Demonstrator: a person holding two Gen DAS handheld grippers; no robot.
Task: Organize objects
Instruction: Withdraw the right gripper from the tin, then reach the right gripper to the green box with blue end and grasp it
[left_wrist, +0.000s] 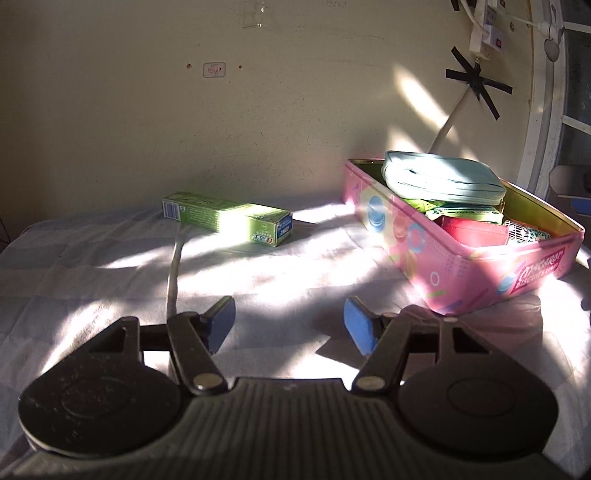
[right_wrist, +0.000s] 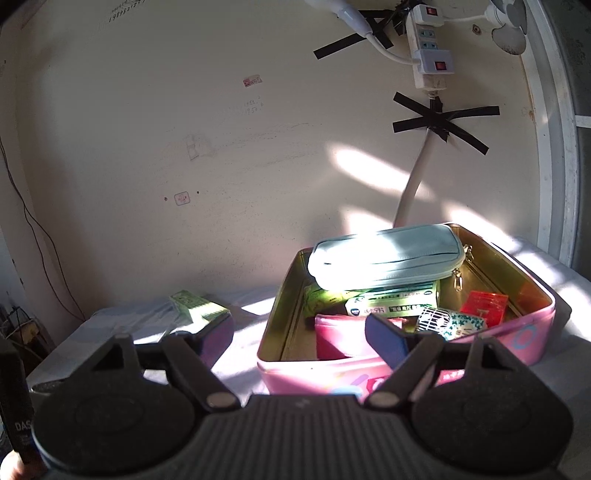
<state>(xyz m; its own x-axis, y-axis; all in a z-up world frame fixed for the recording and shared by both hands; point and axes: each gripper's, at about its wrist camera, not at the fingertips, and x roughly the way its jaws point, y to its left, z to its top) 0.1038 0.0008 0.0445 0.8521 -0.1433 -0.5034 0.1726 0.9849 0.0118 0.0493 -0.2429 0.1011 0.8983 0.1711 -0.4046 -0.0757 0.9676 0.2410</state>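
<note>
Left gripper (left_wrist: 290, 321): fingers stood wide apart and held nothing, low over the sunlit cloth.
Right gripper (right_wrist: 301, 338): fingers also spread wide and empty, just in front of the tin's near wall.
Blue pads (left_wrist: 360, 325): one on each fingertip, facing inward across the gap.
Worktop (left_wrist: 92, 266): covered by a pale checked cloth, crossed by strong bands of sun and shadow.
Tin (left_wrist: 417, 254): a pink biscuit tin with no lid on, gold inside, on the right part of the worktop near the wall.
Pouch (left_wrist: 441, 179): a pale blue zip pouch lay on top of the pile at the tin's far end, rising above the rim.
Other contents: under the pouch a green and white carton (right_wrist: 393, 302); nearer the front a red wallet (left_wrist: 476, 230); beside it a small patterned item (right_wrist: 448, 321), too small to identify; against the far right wall a red packet (right_wrist: 484, 306).
Green box (left_wrist: 227, 218): a long green carton lay flat on the cloth, well apart from the tin, to its left, outside it.
White cord (left_wrist: 173, 273): ran along the cloth from under the green box toward the left gripper.
Wall (left_wrist: 184, 129): cream, with a white power strip (right_wrist: 428, 48) and strips of black tape (right_wrist: 443, 122) holding a cable.
</note>
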